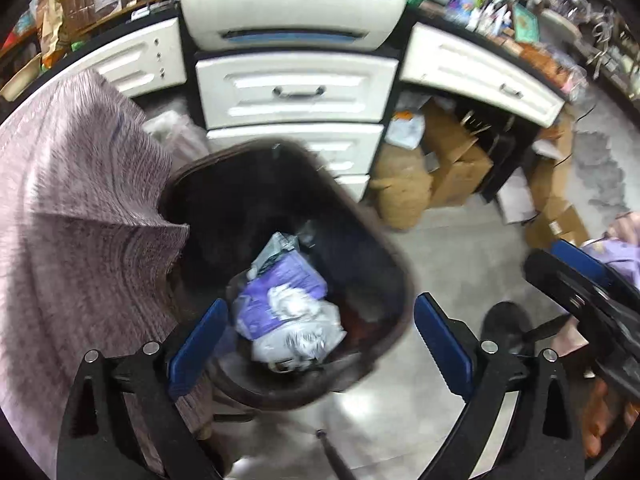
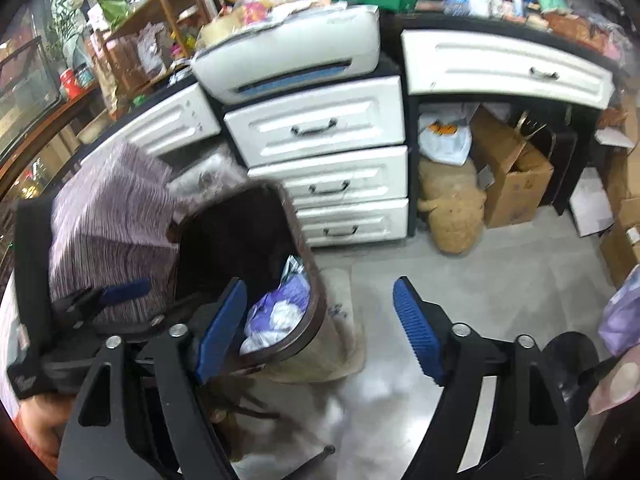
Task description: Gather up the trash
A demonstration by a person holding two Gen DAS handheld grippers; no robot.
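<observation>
A dark brown trash bin (image 1: 400, 276) stands on the floor and holds a purple wrapper (image 1: 296, 276), crumpled white paper (image 1: 288, 304) and grey plastic. My left gripper (image 1: 320, 308) hangs open right over the bin's mouth, with nothing between its blue pads (image 1: 196, 344). In the right wrist view the same bin (image 2: 312, 280) sits at lower left. My right gripper (image 2: 320, 288) is open and empty, its left pad (image 2: 222, 332) in front of the bin's rim and its right pad over bare floor. The left gripper's blue pad (image 2: 128, 288) shows beside the bin.
A purple-grey knitted cloth (image 1: 80, 220) drapes close against the bin's left side. Behind stand white drawers (image 2: 320, 128) with a printer (image 2: 292, 60) on top. Cardboard boxes (image 2: 512, 176) and a tan plush toy (image 2: 452, 208) crowd under the desk. Grey floor (image 2: 480, 280) lies to the right.
</observation>
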